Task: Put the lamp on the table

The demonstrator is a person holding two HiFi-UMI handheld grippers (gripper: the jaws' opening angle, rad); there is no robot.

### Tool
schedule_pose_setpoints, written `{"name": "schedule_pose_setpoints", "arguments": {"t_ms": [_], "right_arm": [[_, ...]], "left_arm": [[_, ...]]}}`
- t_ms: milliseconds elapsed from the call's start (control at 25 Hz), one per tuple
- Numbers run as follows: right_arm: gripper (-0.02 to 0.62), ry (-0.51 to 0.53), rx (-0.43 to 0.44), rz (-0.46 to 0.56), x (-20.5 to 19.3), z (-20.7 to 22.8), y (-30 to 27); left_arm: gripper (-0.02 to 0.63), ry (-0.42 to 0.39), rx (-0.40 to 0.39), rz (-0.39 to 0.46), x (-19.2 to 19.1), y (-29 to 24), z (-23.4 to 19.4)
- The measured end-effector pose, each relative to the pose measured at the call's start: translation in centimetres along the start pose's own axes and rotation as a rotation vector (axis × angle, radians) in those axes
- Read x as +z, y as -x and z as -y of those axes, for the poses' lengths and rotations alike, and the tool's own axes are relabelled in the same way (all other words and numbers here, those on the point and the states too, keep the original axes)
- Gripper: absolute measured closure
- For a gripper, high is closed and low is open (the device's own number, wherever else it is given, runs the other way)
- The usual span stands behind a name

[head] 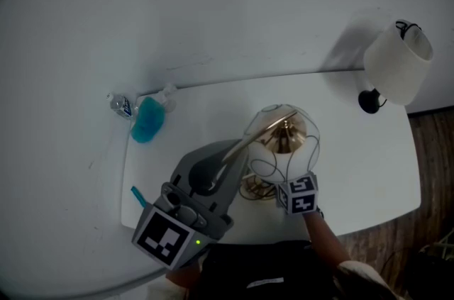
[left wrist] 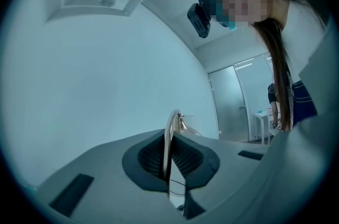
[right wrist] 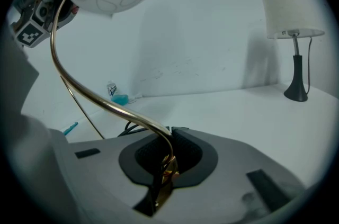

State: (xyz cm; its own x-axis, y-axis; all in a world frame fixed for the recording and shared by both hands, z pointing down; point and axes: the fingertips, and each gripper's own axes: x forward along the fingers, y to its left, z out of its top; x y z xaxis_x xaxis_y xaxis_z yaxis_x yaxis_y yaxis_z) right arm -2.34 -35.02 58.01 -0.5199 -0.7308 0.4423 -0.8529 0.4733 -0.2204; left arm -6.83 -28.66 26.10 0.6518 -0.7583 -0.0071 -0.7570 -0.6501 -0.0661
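Note:
The lamp has a white globe shade [head: 281, 137] with wire loops and a thin curved gold stem [right wrist: 95, 98]. It is held over the middle of the white table [head: 362, 171]. My left gripper [head: 230, 154] comes in from the lower left and is shut on the upper part of the stem [left wrist: 170, 138]. My right gripper [head: 281, 184], with its marker cube, sits under the shade and is shut on the stem's lower end [right wrist: 167, 164]. A dark cable [right wrist: 127, 130] lies below it. The lamp's foot is hidden, so I cannot tell whether it touches the table.
A second lamp with a white drum shade [head: 398, 62] and black foot [head: 369, 101] stands at the table's back right corner. A blue bottle [head: 147, 120] and a small clear bottle [head: 122, 105] lie at the back left. The wall runs behind the table.

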Motion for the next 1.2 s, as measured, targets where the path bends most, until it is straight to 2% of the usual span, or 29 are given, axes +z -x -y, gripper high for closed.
{"name": "schedule_pose_setpoints", "arguments": {"t_ms": [1200], "right_arm": [[0.554, 0.009, -0.008, -0.017, -0.45, 0.20, 0.00]], "left_arm": [[0.586, 0.013, -0.006, -0.018, -0.18, 0.05, -0.04]]}}
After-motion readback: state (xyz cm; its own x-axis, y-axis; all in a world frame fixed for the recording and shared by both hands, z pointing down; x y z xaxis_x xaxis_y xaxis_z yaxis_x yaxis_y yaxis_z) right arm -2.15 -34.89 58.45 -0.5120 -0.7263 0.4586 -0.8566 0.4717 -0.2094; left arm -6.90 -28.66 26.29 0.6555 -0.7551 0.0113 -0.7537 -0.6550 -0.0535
